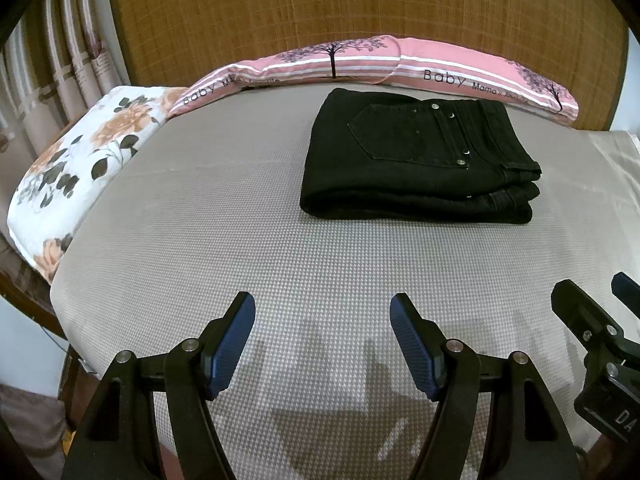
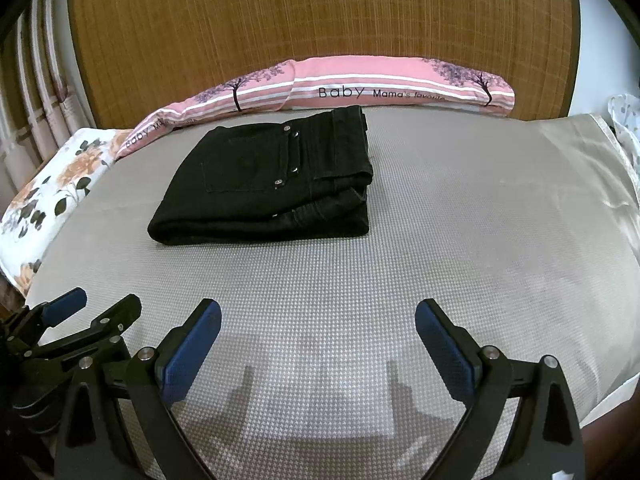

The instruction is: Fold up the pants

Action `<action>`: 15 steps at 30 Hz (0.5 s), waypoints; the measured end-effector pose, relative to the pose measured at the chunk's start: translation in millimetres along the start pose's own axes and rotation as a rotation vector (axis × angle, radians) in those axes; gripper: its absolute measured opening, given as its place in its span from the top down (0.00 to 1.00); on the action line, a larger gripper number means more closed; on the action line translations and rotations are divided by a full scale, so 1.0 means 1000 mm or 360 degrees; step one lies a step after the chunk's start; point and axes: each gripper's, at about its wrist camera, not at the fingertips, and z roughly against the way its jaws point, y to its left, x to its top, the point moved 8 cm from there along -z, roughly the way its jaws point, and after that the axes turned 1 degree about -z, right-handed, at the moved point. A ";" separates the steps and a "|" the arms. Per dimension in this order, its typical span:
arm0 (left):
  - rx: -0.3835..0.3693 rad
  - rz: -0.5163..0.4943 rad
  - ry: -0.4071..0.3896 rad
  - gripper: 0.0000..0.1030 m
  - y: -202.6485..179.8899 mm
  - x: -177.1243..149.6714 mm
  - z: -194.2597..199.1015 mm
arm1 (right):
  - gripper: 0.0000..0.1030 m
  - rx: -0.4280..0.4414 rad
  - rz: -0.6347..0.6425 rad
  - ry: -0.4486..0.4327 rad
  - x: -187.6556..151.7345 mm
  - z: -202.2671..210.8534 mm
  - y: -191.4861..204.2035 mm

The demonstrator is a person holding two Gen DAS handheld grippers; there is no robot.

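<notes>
Black pants (image 1: 416, 160) lie folded into a compact stack on the grey bed cover (image 1: 200, 240), back pocket and rivets facing up; the right wrist view shows the same pants (image 2: 272, 184) left of centre. My left gripper (image 1: 322, 310) hovers open over bare cover at the near edge, well short of the pants, nothing between its blue pads. My right gripper (image 2: 318, 316) is likewise open and empty above the cover. Each gripper shows at the edge of the other's view: the right gripper (image 1: 592, 292) at the right, the left gripper (image 2: 104, 300) at the lower left.
A pink striped pillow (image 1: 360, 60) with tree prints lies behind the pants against a brown woven headboard (image 1: 320, 0). A floral pillow (image 1: 80, 160) sits at the left edge, with curtains (image 1: 60, 60) beyond. A shiny beige cloth (image 2: 580, 168) covers the right side of the bed.
</notes>
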 end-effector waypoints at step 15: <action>0.0003 -0.0031 0.0019 0.32 -0.001 -0.001 -0.005 | 0.06 0.0002 -0.0018 0.0022 -0.003 -0.002 -0.002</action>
